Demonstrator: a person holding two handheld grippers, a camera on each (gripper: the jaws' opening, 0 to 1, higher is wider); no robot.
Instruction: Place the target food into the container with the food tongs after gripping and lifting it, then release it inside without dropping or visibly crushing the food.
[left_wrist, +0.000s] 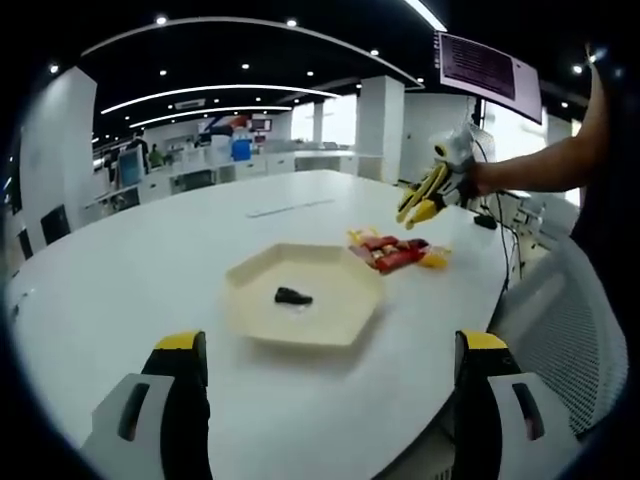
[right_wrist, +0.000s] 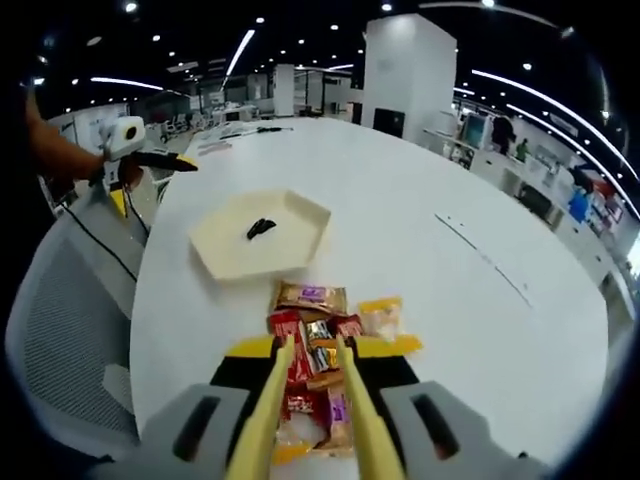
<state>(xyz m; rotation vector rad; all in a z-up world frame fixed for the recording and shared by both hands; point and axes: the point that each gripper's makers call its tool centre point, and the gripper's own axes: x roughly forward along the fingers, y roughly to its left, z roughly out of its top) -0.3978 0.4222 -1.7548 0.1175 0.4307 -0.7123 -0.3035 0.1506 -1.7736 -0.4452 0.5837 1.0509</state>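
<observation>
A cream hexagonal tray (left_wrist: 330, 325) (right_wrist: 225, 255) lies on the white table with one small dark piece of food (left_wrist: 293, 297) (right_wrist: 260, 228) in it. Beside it is a pile of wrapped snacks (left_wrist: 395, 250) (right_wrist: 310, 300). My right gripper (right_wrist: 315, 420) (left_wrist: 445, 165) is shut on yellow food tongs (right_wrist: 275, 385) (left_wrist: 415, 205), whose tips stand apart just above the pile; nothing looks lifted. My left gripper (left_wrist: 330, 350) (right_wrist: 165, 160) is open near the table's edge, short of the tray, with nothing in it.
A grey mesh chair (left_wrist: 570, 330) (right_wrist: 60, 330) stands at the table's edge near the person's arm (left_wrist: 540, 165). A cable (left_wrist: 505, 245) runs across the table by the snacks. Desks and a monitor (left_wrist: 490, 65) are in the background.
</observation>
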